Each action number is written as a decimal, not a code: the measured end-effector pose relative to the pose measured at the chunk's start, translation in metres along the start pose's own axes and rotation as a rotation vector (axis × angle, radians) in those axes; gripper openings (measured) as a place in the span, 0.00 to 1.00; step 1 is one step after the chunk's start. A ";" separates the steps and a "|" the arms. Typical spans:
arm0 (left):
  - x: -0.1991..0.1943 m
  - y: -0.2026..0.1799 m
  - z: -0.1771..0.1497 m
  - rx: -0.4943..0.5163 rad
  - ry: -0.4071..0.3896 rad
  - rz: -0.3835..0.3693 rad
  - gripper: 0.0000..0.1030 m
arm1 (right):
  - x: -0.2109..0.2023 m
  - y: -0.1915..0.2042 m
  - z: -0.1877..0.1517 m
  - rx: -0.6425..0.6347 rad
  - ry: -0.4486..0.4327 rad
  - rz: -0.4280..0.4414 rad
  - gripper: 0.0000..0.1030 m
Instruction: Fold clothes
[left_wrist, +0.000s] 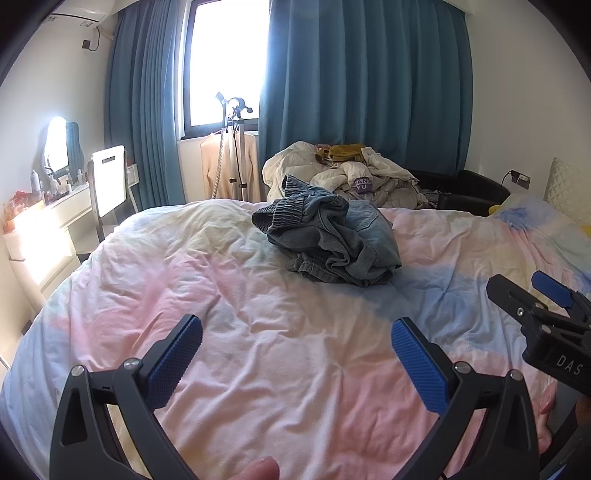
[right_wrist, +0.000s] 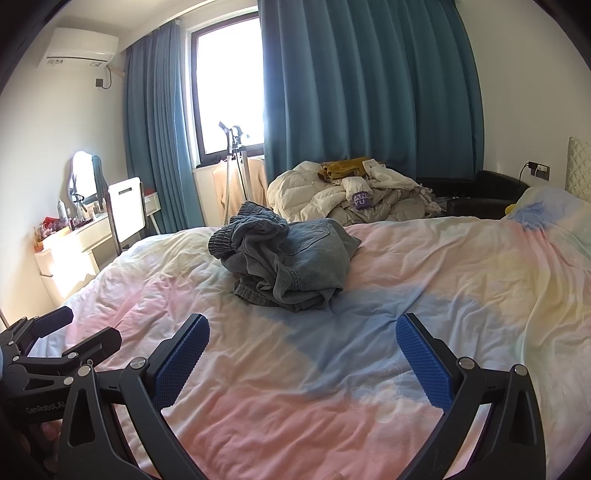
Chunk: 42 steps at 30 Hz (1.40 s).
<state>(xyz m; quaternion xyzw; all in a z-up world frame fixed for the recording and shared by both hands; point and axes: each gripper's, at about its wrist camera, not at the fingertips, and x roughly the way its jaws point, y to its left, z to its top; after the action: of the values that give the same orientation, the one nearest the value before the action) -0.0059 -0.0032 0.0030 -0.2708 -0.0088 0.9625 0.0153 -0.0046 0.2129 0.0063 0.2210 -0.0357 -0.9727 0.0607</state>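
A crumpled heap of grey-blue denim clothing (left_wrist: 328, 240) lies on the pastel bed cover (left_wrist: 221, 295), towards its far side; it also shows in the right wrist view (right_wrist: 284, 262). My left gripper (left_wrist: 297, 332) is open and empty, hovering over the cover well short of the heap. My right gripper (right_wrist: 303, 328) is open and empty too, just short of the heap. The right gripper shows at the right edge of the left wrist view (left_wrist: 532, 291), and the left gripper at the left edge of the right wrist view (right_wrist: 85, 328).
A pile of cream bedding and clothes (left_wrist: 343, 173) sits beyond the bed, by blue curtains (left_wrist: 362, 81). A white chair (left_wrist: 109, 181) and dressing table (left_wrist: 48, 218) stand at the left. A garment steamer stand (left_wrist: 232, 147) is under the window. A black seat (left_wrist: 469, 188) is far right.
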 end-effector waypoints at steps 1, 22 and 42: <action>0.005 0.001 0.005 -0.004 0.012 -0.013 1.00 | 0.002 0.000 0.000 0.000 0.001 -0.004 1.00; 0.237 0.017 0.161 -0.042 0.260 -0.255 0.97 | 0.105 -0.032 -0.009 0.120 0.116 0.058 1.00; 0.441 0.036 0.244 -0.180 0.413 -0.220 0.38 | 0.163 -0.046 -0.027 0.226 0.219 0.101 1.00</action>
<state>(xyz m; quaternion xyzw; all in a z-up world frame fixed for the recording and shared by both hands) -0.5102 -0.0265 -0.0195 -0.4593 -0.1207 0.8747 0.0970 -0.1436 0.2354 -0.0923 0.3291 -0.1492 -0.9283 0.0878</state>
